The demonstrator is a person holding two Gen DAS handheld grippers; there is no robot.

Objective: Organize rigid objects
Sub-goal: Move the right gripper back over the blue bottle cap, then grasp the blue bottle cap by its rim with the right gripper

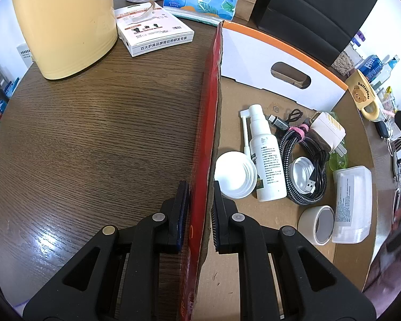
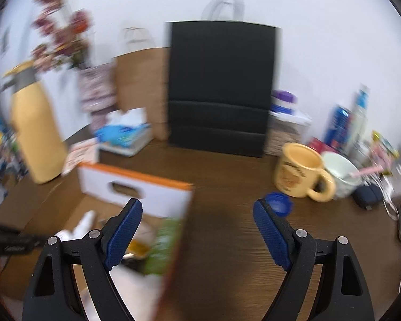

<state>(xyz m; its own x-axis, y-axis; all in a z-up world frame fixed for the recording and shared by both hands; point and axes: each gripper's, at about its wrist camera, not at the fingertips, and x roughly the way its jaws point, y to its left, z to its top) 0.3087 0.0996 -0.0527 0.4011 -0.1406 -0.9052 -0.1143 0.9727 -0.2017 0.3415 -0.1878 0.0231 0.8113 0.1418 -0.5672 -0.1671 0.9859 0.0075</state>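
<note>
I am clamping my left gripper [image 1: 200, 214] on the red side wall of the cardboard box [image 1: 209, 133], tilted steeply downward at the frame's lower centre. Inside the box, to the right, are lying one white spray bottle [image 1: 266, 160], two white lids [image 1: 234, 174], one coiled braided cable [image 1: 304, 165], one tape roll [image 1: 318, 223] and one clear container [image 1: 353, 203]. My right gripper [image 2: 197, 230] is spreading wide with nothing between its pads; one blue cap [image 2: 278, 203] is sitting on the table [image 2: 227, 240] by its right finger, one yellow mug [image 2: 299, 171] beyond.
</note>
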